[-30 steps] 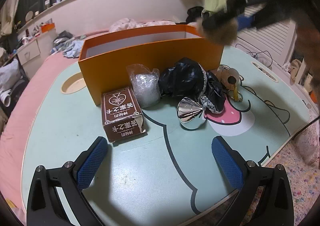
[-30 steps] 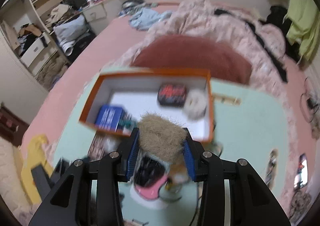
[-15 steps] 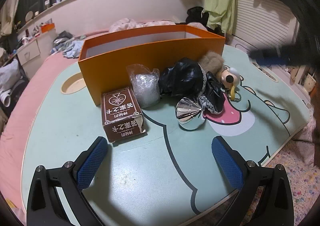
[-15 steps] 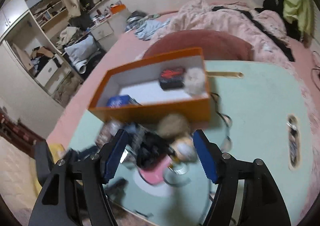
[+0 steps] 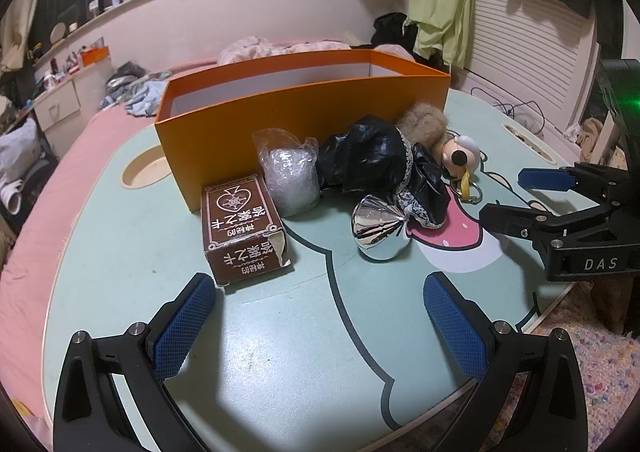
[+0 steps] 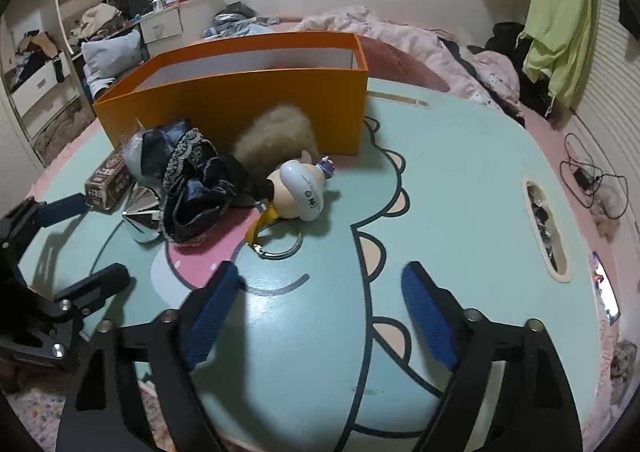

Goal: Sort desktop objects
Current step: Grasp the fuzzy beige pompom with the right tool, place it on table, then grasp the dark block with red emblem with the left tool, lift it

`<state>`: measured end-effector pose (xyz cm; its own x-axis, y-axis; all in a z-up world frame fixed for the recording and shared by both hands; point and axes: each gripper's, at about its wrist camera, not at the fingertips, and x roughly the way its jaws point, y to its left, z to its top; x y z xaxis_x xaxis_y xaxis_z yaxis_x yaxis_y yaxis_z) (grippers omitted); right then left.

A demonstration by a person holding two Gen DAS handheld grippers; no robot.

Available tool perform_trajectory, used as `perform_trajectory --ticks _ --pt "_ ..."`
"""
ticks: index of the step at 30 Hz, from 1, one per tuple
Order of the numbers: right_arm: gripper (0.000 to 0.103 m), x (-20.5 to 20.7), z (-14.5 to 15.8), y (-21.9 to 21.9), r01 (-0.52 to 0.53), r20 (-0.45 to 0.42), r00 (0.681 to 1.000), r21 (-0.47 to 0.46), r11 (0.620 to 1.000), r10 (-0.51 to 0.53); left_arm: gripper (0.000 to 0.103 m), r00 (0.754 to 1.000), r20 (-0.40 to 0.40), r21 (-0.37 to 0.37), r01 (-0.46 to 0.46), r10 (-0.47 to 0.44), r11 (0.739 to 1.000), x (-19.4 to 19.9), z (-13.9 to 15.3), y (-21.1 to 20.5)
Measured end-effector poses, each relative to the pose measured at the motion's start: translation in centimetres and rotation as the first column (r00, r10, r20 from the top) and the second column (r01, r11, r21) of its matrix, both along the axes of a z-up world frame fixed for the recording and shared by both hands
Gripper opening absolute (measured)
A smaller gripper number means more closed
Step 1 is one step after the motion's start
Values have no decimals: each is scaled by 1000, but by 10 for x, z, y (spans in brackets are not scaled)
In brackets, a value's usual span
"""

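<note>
An orange box (image 5: 304,108) stands on the mint table (image 5: 280,332); it also shows in the right wrist view (image 6: 240,100). In front of it lie a brown card box (image 5: 244,228), a clear plastic bag (image 5: 290,176), a black lace-trimmed cloth (image 5: 380,164), a silver cone (image 5: 378,224), a tan fur ball (image 6: 276,144) and a toy keychain (image 6: 302,192). My left gripper (image 5: 320,328) is open and empty near the front edge. My right gripper (image 6: 320,316) is open and empty, low over the table in front of the keychain; it also shows in the left wrist view (image 5: 524,196).
The table has a round cup hole (image 5: 144,172) at the left and a slot (image 6: 546,228) at the right. A pink bed (image 6: 400,32) lies behind the box. A patterned rug (image 5: 600,364) lies below the table's front edge.
My right gripper opened and dropped the fur ball, which landed outside the box beside the black cloth. The right gripper then came down low over the table. The left gripper has not moved.
</note>
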<state>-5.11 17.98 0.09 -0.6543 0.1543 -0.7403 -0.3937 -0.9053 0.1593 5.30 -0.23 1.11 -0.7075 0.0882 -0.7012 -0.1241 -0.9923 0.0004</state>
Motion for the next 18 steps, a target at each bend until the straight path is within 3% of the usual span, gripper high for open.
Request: perform_trajectory --ticks 12,15,18 --pt "90 2 -3 -2 5 -1 1000 2 1000 -5 102 1000 -13 22 -29 29 999 0 7 -3" --pt "91 4 -3 -2 8 -2 1000 0 1000 -8 101 999 -11 119 -45 47 992 -6 31 -9" --pt "94 5 -3 -2 12 0 1000 0 1000 -12 96 997 -37 132 -60 66 989 -26 63 -3"
